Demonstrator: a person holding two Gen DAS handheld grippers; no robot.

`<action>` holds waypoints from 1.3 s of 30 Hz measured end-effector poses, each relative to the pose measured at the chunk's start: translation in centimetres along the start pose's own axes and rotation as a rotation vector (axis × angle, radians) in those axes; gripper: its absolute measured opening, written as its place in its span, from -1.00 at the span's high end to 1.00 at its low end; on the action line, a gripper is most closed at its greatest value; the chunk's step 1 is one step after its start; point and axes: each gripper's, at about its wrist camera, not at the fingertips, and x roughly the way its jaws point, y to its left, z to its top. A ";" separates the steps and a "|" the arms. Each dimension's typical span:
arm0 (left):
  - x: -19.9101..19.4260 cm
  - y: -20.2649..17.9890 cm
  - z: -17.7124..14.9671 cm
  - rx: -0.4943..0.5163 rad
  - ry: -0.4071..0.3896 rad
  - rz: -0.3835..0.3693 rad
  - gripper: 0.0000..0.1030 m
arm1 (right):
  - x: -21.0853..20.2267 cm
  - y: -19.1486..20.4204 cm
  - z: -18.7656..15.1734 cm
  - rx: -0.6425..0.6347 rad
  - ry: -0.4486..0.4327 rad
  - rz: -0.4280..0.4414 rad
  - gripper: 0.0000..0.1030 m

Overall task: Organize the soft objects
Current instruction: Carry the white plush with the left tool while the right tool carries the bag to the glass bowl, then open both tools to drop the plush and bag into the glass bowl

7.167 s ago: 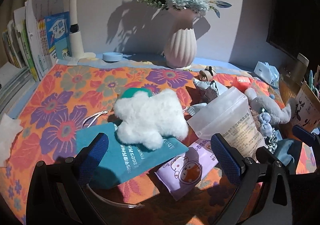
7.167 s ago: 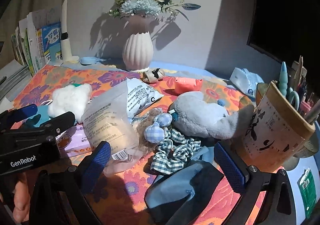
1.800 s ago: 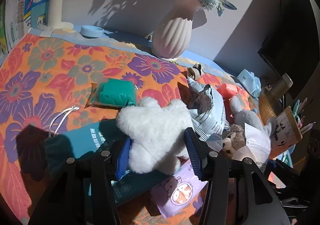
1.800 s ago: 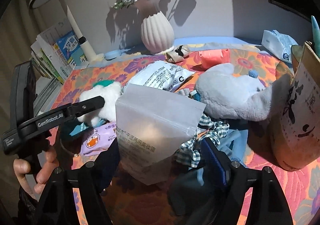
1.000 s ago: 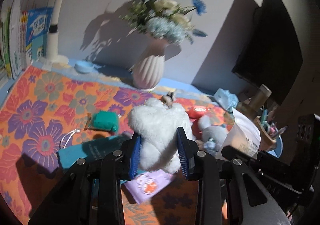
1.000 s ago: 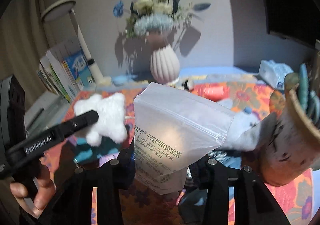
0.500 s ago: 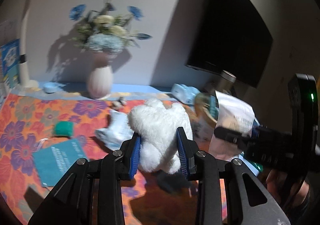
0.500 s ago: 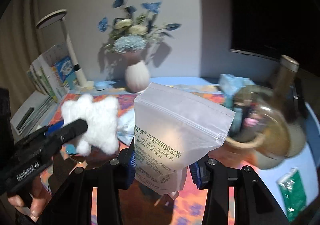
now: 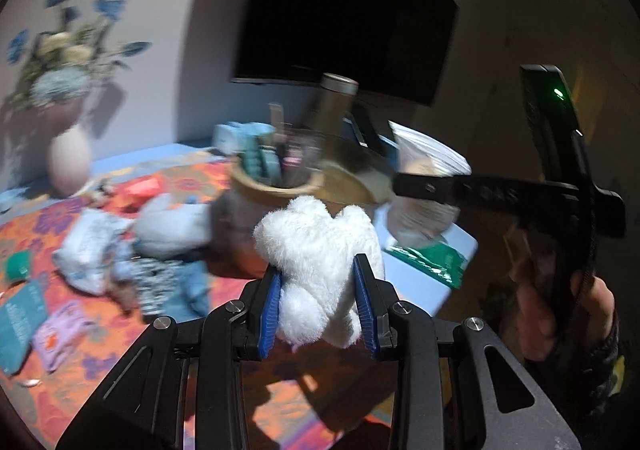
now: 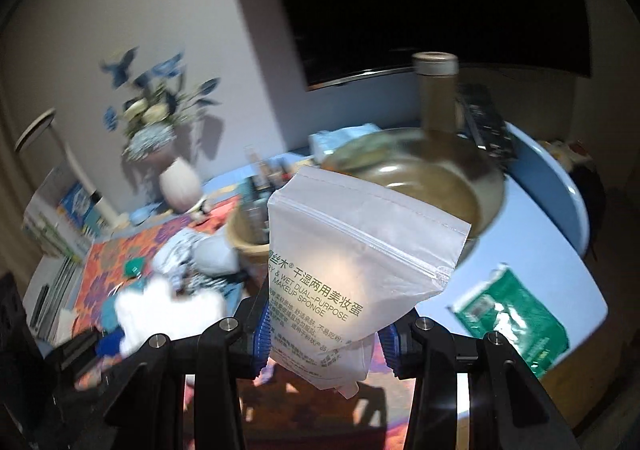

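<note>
My left gripper (image 9: 319,302) is shut on a fluffy white plush toy (image 9: 320,250), held up in the air above the flowered cloth (image 9: 80,370). My right gripper (image 10: 324,334) is shut on a frosted zip bag of makeup sponges (image 10: 352,270), also lifted off the table. In the left wrist view that bag (image 9: 424,189) and the right tool sit at the right, held by a hand (image 9: 560,306). The right wrist view catches the white plush (image 10: 168,310) blurred at the lower left.
A brown holder (image 9: 280,185) full of pens stands behind the plush, next to a wide glass bowl (image 10: 432,185) and a tall bottle (image 10: 436,97). A green packet (image 10: 516,314) lies on the blue table (image 10: 560,258). A grey plush (image 9: 176,221), scrunchies, packets and a vase (image 9: 68,161) lie left.
Both grippers swung to the right with their loads still held. The view now faces the holder, the bowl and the table's blue right end instead of the vase.
</note>
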 end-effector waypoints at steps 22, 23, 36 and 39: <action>13.9 -5.6 11.5 0.007 -0.018 0.081 0.35 | 5.8 -11.7 10.2 0.267 -0.047 -0.066 0.13; 14.4 -5.3 11.8 0.001 -0.022 0.087 0.29 | 6.3 -11.9 10.4 0.272 -0.043 -0.063 0.02; 13.9 -4.3 12.2 -0.023 -0.053 0.073 0.12 | 6.6 -13.0 9.2 0.291 0.010 -0.080 -0.47; 12.2 -5.3 11.8 0.013 -0.069 0.048 0.12 | 6.0 -11.9 8.1 0.280 0.035 -0.064 -0.47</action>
